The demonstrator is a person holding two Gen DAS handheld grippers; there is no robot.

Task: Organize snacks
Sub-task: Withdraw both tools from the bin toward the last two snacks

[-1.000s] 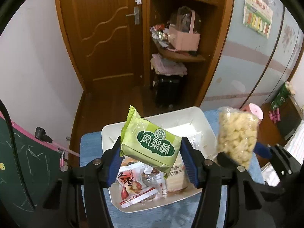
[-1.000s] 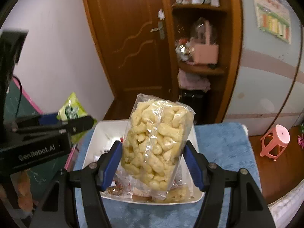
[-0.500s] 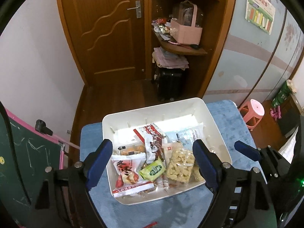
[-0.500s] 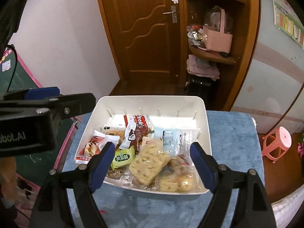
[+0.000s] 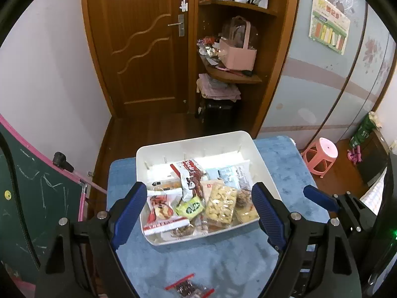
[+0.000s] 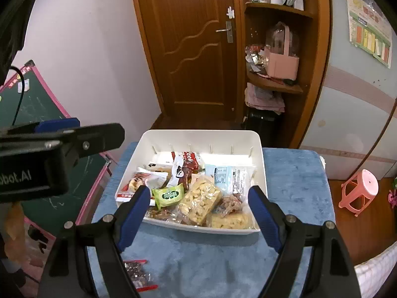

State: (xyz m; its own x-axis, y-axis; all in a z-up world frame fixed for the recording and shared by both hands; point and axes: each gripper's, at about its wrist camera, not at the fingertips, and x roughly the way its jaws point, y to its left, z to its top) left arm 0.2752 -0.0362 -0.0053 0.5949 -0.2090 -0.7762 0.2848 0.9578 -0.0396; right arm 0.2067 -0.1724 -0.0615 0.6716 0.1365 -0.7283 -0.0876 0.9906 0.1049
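From the left wrist, the left tongs (image 5: 198, 208) hang spread wide and empty above the near end of the white bin (image 5: 193, 141), which sits on a blue mat (image 5: 223, 260). Between the fingers lie the green pack (image 5: 190, 206) and the puff bag (image 5: 220, 207), both inside the bin; a red-edged packet (image 5: 187, 286) lies on the mat, nearer than the tongs. From the right wrist, the right tongs (image 6: 199, 202) gape just as wide (nothing held), framing the same green pack (image 6: 169, 195) and puff bag (image 6: 199, 202) in the bin (image 6: 263, 171); the left tongs' finger (image 6: 82, 141) juts in from the left.
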